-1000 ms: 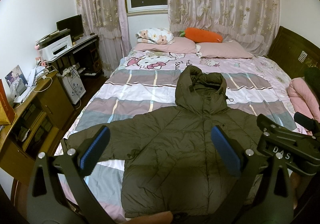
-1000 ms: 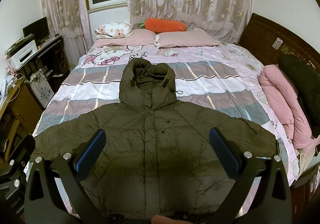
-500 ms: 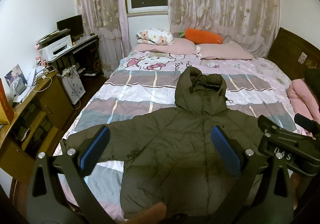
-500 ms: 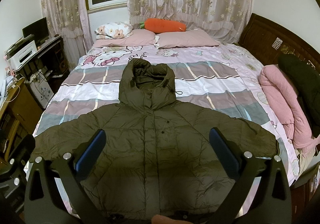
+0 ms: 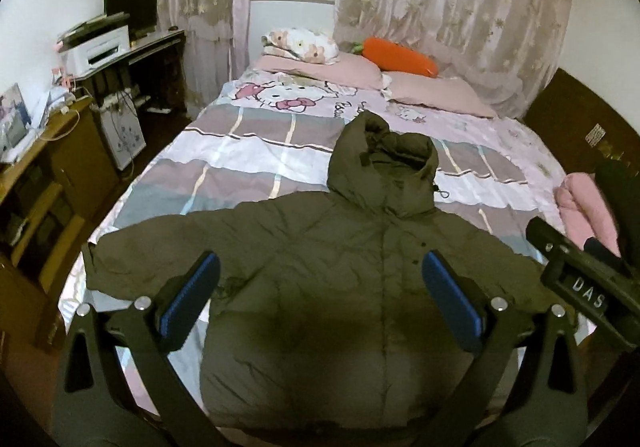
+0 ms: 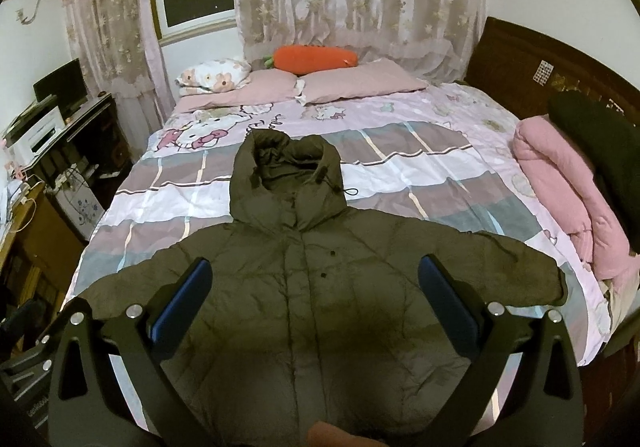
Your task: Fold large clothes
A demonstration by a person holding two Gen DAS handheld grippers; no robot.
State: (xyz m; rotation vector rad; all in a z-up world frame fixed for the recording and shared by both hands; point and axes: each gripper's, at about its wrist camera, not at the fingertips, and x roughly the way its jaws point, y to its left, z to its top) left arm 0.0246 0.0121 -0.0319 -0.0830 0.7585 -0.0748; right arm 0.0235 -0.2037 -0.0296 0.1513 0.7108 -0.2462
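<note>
Bedroom, pink striped quilt-covered bed point(image 6: 400, 167): olive-green hooded puffer jacket point(image 6: 312, 287) spread flat, front up. Left gripper point(image 5: 320, 299), right gripper point(image 6: 316, 303) both wide apart, empty, above hem. Bulky, soft, slippery; pinch sleeve cuffs.

The jacket point(image 6: 320, 307) hem runs under the right gripper point(image 6: 316, 307) mount and off the frame's bottom edge; items on the table point(image 5: 60, 135) are too blurred to identify.
</note>
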